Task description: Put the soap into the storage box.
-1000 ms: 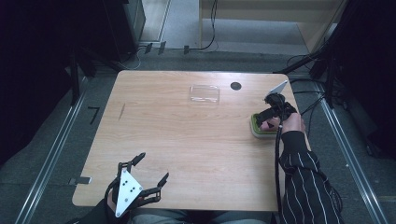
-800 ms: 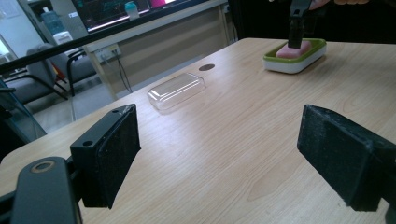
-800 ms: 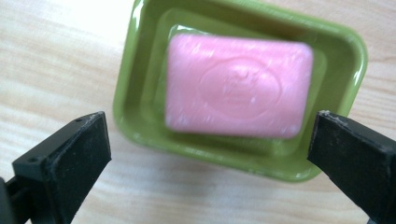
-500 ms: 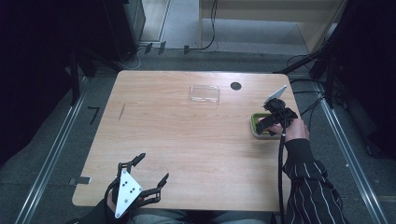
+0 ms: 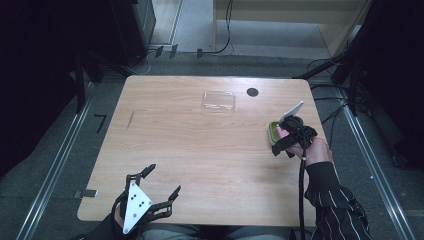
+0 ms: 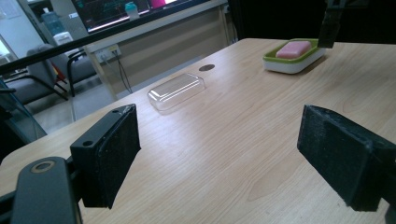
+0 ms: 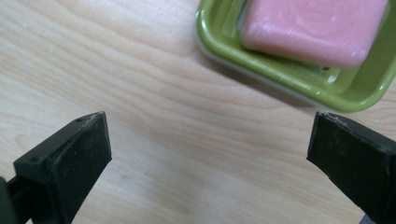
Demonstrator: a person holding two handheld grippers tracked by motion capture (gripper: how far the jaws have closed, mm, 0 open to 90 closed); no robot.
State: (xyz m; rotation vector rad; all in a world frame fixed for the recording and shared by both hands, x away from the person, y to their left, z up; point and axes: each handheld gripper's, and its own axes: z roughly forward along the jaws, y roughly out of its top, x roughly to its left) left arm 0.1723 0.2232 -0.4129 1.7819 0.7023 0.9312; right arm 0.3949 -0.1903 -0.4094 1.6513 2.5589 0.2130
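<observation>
1. I am watching the right gripper [image 5: 281, 145] hovering at the table's right edge, jaws spread wide and holding nothing, just near of the green soap dish [image 5: 273, 131].
2. The dish is carrying a pink soap bar [image 7: 314, 29]; nothing is standing between jaws and dish.
3. The left gripper [image 5: 161, 187] is resting at the near left edge, jaws wide open and empty, well apart from the dish.
4. A clear plastic lid [image 5: 219, 100] is lying far centre, beside a dark round grommet [image 5: 252, 92].
5. The wooden table [image 5: 190, 150] is standing on grey floor, with cables trailing beyond it.
6. The left gripper view is showing chairs [image 6: 32, 84] and a monitor [image 6: 116, 10] behind the table; the right gripper view is showing the soap's surface close up.
</observation>
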